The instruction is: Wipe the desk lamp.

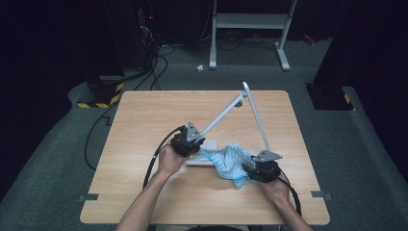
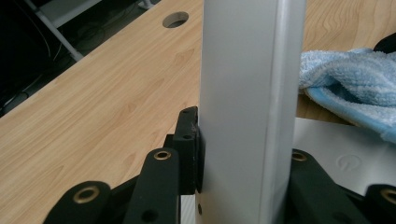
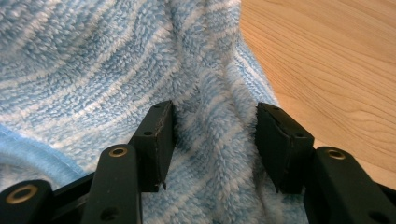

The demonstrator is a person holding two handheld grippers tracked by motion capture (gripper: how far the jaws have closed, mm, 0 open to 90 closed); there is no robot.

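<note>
Table [image 1: 144, 115]: light wood-grain top; a round hole [image 2: 175, 19] shows near its far edge in the left gripper view
Lamp [image 1: 255, 113]: silver folding desk lamp, its two arms rising to a peak above mid-table; its flat base [image 2: 345, 158] lies just beside the cloth and bears an embossed power symbol [image 2: 344, 163], the one mark that can be read; no brand or lettering visible
Cloth [image 1: 231, 161]: light-blue striped terry cloth, crumpled at the front of the table between the two hands; one edge touches the lamp base
Left gripper [image 1: 185, 143]: jaws clamped on the lamp's lower silver arm [image 2: 247, 107], just above the base; pads pressed against both its sides
Right gripper [image 1: 262, 171]: jaws part-way apart with a thick fold of the cloth [image 3: 215, 135] bunched between them; both pads press into the pile
</note>
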